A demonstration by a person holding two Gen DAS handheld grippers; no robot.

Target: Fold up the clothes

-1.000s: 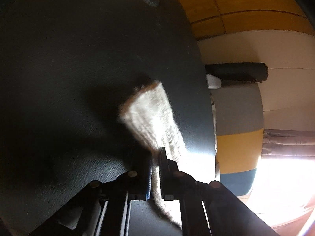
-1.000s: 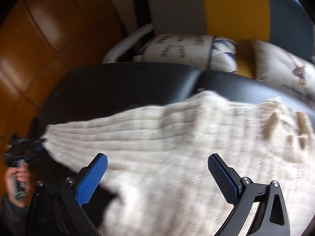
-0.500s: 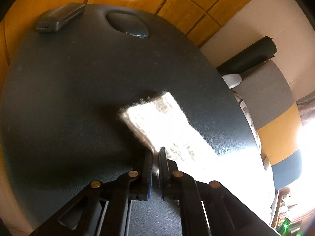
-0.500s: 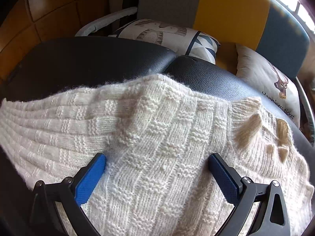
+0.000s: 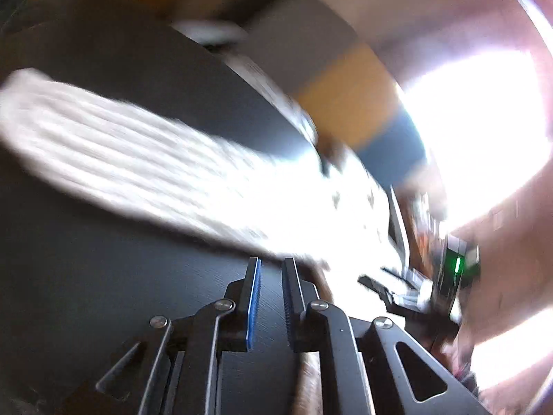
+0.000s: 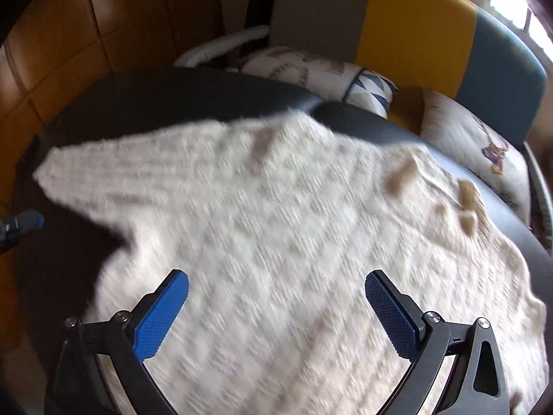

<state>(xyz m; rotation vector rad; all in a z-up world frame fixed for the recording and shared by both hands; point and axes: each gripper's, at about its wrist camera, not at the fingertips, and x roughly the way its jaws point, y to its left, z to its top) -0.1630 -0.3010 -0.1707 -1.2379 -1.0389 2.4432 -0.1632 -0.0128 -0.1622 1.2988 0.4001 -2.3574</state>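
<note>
A cream knitted sweater lies spread on the black leather table, with tan tufts near its right side. One sleeve stretches out to the left. In the left wrist view, blurred by motion, that sleeve lies flat across the table, just ahead of my left gripper. The jaws stand a narrow gap apart and only table surface shows between them. My right gripper hovers over the sweater's body, wide open, holding nothing.
A grey, yellow and blue chair with two printed cushions stands behind the table. Wooden floor lies to the left. In the left wrist view the other gripper's green light and a person's arm show at right.
My left gripper has let go of the sleeve cuff and swung right; the sleeve now lies on the table. My right gripper stays open and has drawn back slightly over the sweater.
</note>
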